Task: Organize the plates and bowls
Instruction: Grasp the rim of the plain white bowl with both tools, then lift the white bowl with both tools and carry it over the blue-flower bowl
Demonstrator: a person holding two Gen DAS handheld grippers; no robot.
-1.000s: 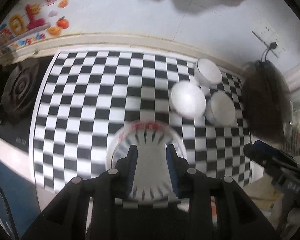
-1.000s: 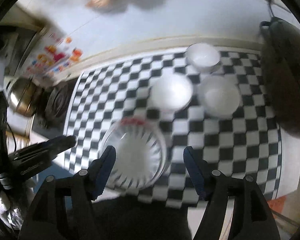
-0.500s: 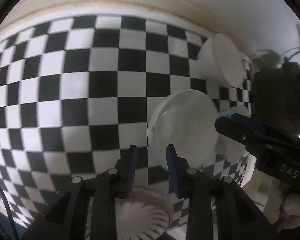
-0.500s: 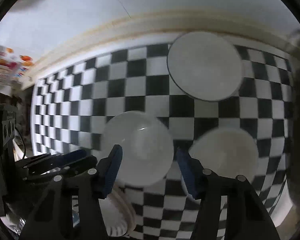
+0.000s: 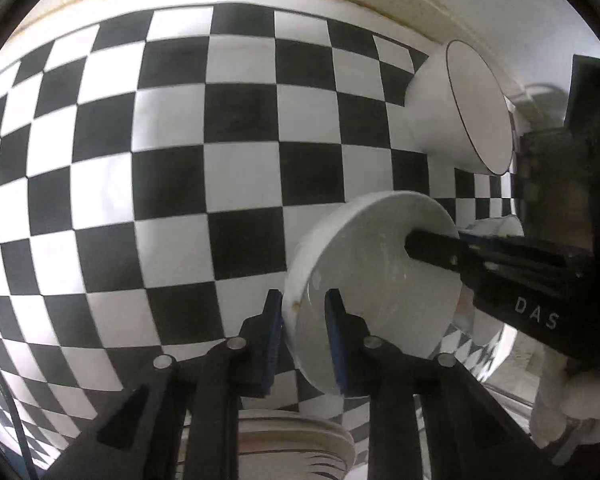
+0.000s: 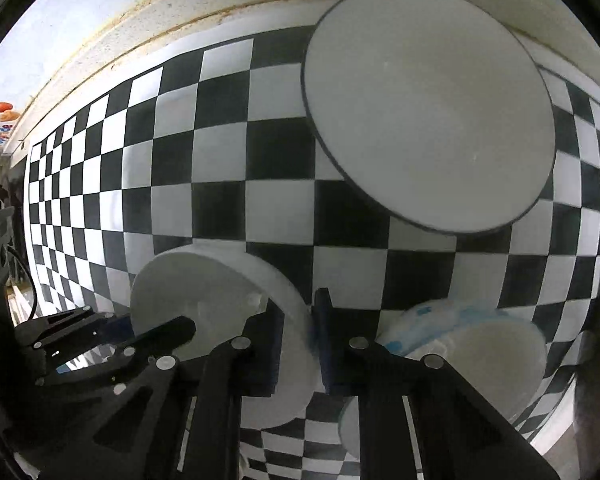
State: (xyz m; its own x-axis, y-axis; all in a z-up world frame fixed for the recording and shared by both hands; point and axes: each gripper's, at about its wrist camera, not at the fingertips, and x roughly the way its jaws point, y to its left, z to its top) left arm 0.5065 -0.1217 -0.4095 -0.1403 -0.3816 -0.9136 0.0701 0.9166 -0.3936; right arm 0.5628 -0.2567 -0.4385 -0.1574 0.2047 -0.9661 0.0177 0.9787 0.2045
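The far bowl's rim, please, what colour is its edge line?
A thin dark line edges the white far bowl; clearest in the right wrist view.

Glossy white ceramic bowl [image 5: 374,292]; smooth checkered tabletop [image 5: 172,160]; matt black plastic gripper [image 5: 302,322].

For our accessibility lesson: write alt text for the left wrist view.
The left tool grips the rim of a white bowl over a checkered mat, while the right tool holds the opposite rim. A second bowl stands behind.
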